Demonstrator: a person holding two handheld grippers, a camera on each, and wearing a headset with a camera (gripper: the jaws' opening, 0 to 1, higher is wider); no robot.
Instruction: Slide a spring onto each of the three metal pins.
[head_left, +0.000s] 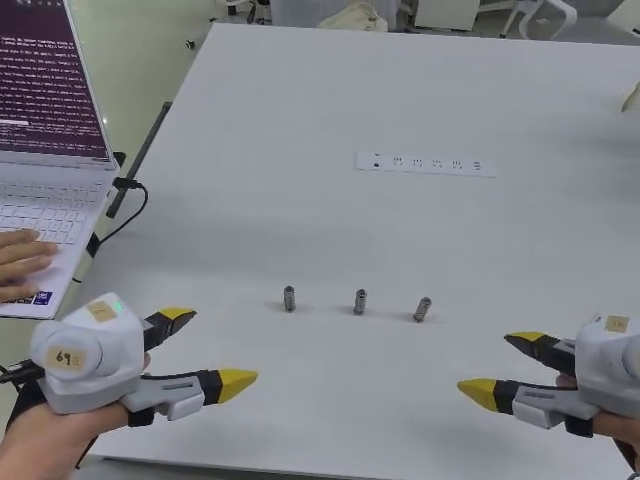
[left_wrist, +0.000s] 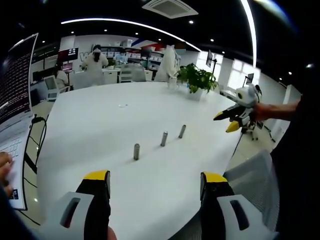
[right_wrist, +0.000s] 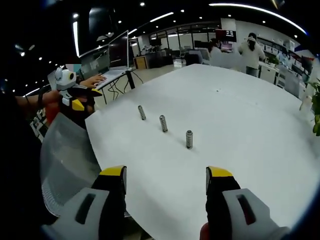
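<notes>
White table (head_left: 300, 110) — laptop (head_left: 45, 150) left edge, power strip (head_left: 425, 164) beyond springs (head_left: 360, 301).

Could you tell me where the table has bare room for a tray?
Bare tabletop lies between the three pins and the power strip, and right of the pins. The left gripper and right gripper crowd the near edge; the laptop and cable fill the left.

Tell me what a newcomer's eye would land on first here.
Three small upright springs stand in a row at the middle of the white table. Nearer, the yellow-tipped left gripper and right gripper flank them, both open. A lit laptop sits at far left.
</notes>
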